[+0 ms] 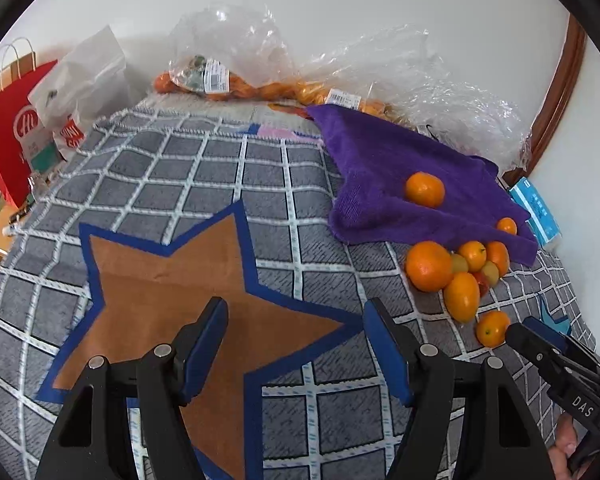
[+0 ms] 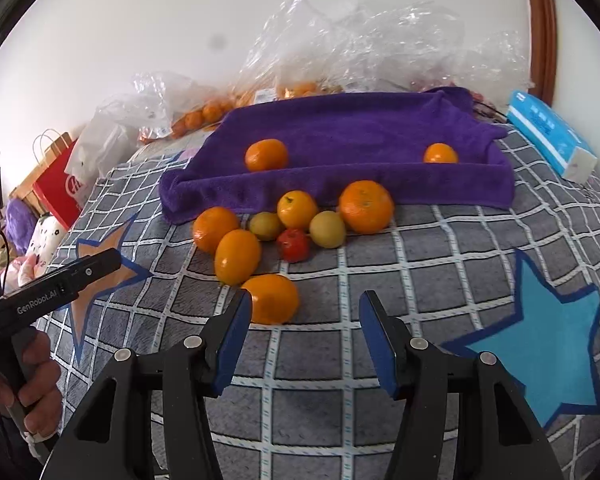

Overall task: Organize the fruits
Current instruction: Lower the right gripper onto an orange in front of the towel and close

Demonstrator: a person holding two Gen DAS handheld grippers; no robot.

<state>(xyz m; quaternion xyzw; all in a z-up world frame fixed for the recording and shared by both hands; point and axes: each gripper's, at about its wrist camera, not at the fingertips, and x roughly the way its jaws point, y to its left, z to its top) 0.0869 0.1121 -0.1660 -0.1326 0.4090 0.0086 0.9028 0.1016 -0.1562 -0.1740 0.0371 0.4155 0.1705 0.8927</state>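
Observation:
Several oranges, two yellow-green fruits (image 2: 327,229) and a small red fruit (image 2: 294,245) lie in a pile on a grey checked blanket (image 2: 340,360), in front of a purple towel (image 2: 340,140). Two oranges (image 2: 266,155) (image 2: 441,153) rest on the towel. My right gripper (image 2: 306,298) is open just short of the nearest orange (image 2: 274,298), which sits by the left fingertip and is not pressed. My left gripper (image 1: 296,308) stands open over the brown star (image 1: 172,288) with nothing between its fingers. The pile (image 1: 428,266) lies to its right.
Clear plastic bags (image 2: 340,48) holding more oranges lie along the wall behind the towel. A red paper bag (image 1: 8,140) stands at the far left, and a blue tissue pack (image 2: 548,136) lies at the right. A hand (image 2: 32,376) holds the left gripper's handle.

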